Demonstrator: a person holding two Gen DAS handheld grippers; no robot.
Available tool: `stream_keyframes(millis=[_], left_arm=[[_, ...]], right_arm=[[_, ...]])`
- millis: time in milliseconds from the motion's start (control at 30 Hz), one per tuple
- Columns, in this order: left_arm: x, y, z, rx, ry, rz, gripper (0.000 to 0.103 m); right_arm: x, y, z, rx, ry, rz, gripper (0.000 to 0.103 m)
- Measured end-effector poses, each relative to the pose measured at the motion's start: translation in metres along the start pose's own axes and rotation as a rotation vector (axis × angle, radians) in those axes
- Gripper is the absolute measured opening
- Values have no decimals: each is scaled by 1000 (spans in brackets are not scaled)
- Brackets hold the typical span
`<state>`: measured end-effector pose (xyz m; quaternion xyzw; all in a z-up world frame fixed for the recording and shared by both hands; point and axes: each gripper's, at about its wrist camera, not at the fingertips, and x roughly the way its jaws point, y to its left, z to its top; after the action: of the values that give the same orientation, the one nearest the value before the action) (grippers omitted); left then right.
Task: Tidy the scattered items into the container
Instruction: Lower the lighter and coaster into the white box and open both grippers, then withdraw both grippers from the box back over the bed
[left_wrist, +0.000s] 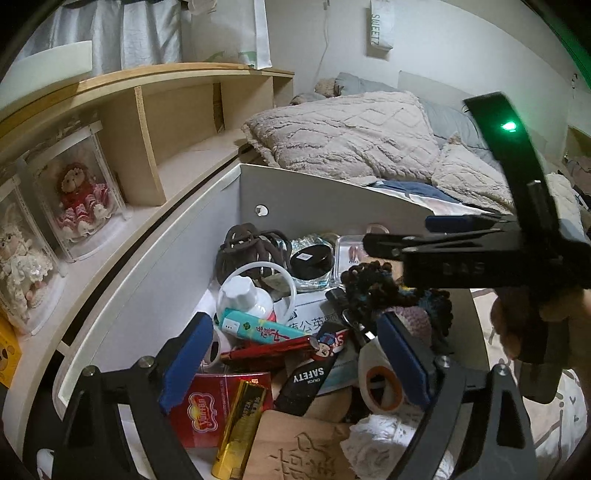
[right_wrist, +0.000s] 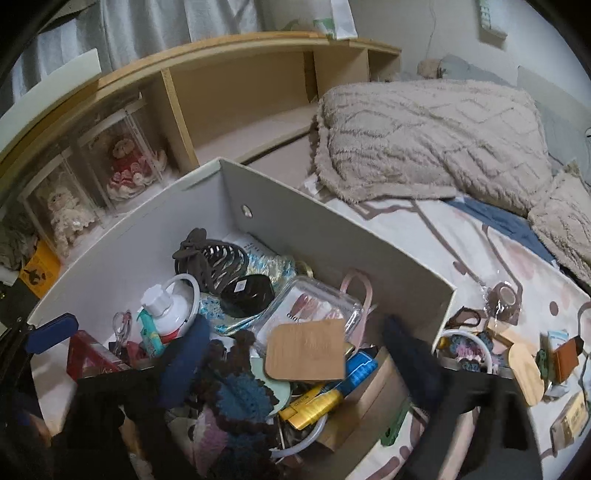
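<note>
A grey open box (left_wrist: 314, 192) (right_wrist: 332, 229) stands on the bed, full of small items. My left gripper (left_wrist: 291, 358) is open and empty, low over the box above a red pen (left_wrist: 266, 352) and a black SAFETY tag (left_wrist: 306, 380). My right gripper (right_wrist: 295, 354) is open over the box's near right part; a dark crocheted piece (right_wrist: 236, 391) lies in the box under its left finger, and I cannot tell if they touch. In the left wrist view the right gripper (left_wrist: 436, 254) comes in from the right above that crocheted piece (left_wrist: 373, 284).
Outside the box, on the patterned sheet (right_wrist: 461, 243), lie a tape roll (right_wrist: 504, 299), a round wooden disc (right_wrist: 526, 373), a white ring with crochet (right_wrist: 465, 347) and small boxes. A fluffy beige blanket (right_wrist: 424, 136) lies beyond. Wooden shelves (right_wrist: 236, 96) with boxed dolls stand left.
</note>
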<state>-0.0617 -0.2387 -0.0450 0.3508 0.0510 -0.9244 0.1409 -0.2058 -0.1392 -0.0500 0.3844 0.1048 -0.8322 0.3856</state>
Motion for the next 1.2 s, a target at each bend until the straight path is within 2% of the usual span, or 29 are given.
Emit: stream_keyframes(millis=[200,267,367,433,500,867,1200], left_arm=[[0,0,1,-12,3,-1,91],[0,-1,1,-13,3,-3,91],[-1,-3,1,-10,0,-1,91],[-2,-4,1,-12,-4,0,99],[-3,-4,2,-24,-14,-3,103],[-9,-15,6,-13,-28,-4,103],[-12,-34,7,2,-44,-32,103]], right_arm=[[-21,-2,2,0,-63,7,96],[-28,-4,2,12,-83,11,103],[-36,-8,1,19,-105,10,103],[-41,-10,-1,26,-114,7,103],[-44,-14,-4,38,-128,-1,103],[-58,-25,-16,44,-120,9,103],[-90,-42,-32,17,-182,-57,103]])
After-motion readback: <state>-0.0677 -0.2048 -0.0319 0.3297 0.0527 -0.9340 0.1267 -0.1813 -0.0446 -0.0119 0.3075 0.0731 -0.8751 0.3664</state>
